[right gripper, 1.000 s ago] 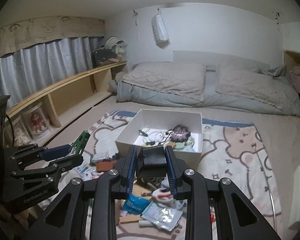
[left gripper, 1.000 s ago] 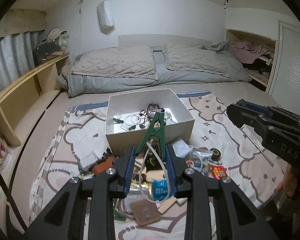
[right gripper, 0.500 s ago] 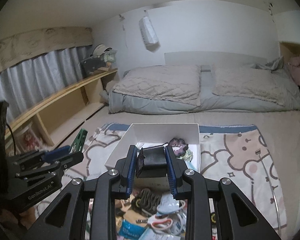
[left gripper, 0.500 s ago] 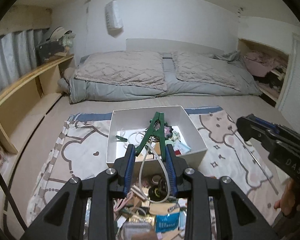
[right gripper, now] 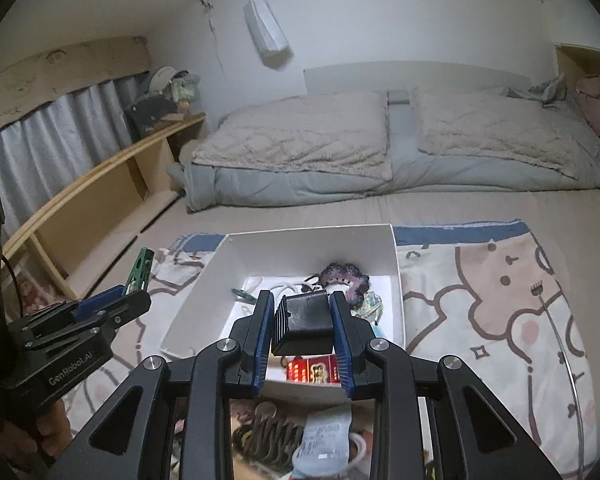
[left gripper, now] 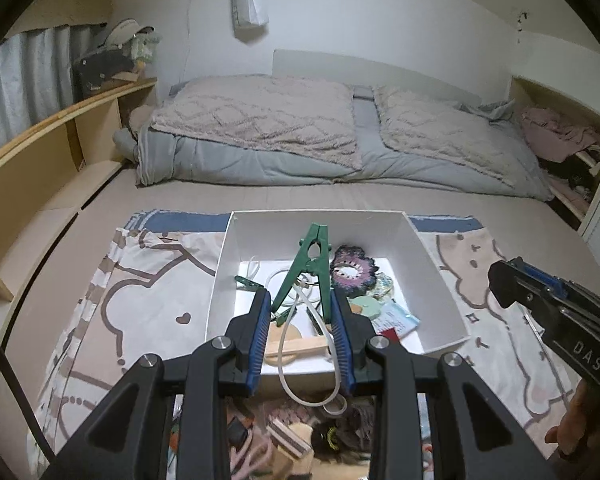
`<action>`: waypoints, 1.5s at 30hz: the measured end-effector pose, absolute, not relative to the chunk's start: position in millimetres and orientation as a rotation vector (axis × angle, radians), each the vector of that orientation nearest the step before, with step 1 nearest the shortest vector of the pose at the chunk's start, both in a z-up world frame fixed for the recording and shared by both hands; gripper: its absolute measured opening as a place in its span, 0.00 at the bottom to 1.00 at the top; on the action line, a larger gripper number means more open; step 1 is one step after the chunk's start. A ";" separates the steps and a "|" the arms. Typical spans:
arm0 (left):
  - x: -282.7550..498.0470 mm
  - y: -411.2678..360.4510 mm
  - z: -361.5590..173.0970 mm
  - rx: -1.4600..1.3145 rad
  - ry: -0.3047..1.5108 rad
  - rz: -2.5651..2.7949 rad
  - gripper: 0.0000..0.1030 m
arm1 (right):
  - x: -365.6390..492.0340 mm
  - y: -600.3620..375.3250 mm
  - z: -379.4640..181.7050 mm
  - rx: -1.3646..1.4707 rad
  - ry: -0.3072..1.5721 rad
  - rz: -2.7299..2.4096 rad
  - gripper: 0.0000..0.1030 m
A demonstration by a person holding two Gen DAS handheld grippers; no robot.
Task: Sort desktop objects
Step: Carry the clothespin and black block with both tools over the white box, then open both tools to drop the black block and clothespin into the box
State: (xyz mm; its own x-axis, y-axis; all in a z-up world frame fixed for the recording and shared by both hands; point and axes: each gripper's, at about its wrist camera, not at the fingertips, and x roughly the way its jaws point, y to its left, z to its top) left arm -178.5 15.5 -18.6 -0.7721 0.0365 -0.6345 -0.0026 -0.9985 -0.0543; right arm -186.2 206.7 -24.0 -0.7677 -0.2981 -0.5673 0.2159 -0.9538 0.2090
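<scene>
Left wrist view: left claw clamped on green clip, right claw on black block, both over the part-filled white box; loose clutter remained unsorted, roughly midway.

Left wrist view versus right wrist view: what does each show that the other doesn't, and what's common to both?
Only the left wrist view shows the white cord looping between the left tongs alongside the green clip, and a wooden piece in the box. Only the right wrist view shows the black block gripped in the right tongs, and a red pack in the box. Both show the white box, the purple scrunchie and the bed.
</scene>
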 end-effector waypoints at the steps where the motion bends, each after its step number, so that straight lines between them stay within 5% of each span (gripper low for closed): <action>1: -187.0 14.5 -24.7 -1.068 -0.077 2.935 0.29 | -192.9 206.0 -28.3 0.916 -0.194 -2.710 0.28; 39: -296.9 12.5 -119.3 -1.293 -0.087 2.844 0.29 | -323.8 198.1 -140.8 1.304 0.049 -2.678 0.28; 40: -297.1 12.7 -120.0 -1.297 -0.088 2.841 0.29 | -323.1 198.6 -139.9 1.297 0.049 -2.684 0.30; 42: -298.0 13.1 -121.1 -1.303 -0.089 2.835 0.29 | -322.0 200.0 -138.3 1.290 0.036 -2.694 0.69; 45: -298.1 14.0 -122.9 -1.310 -0.082 2.834 0.29 | -319.0 197.2 -134.9 1.272 0.027 -2.682 0.71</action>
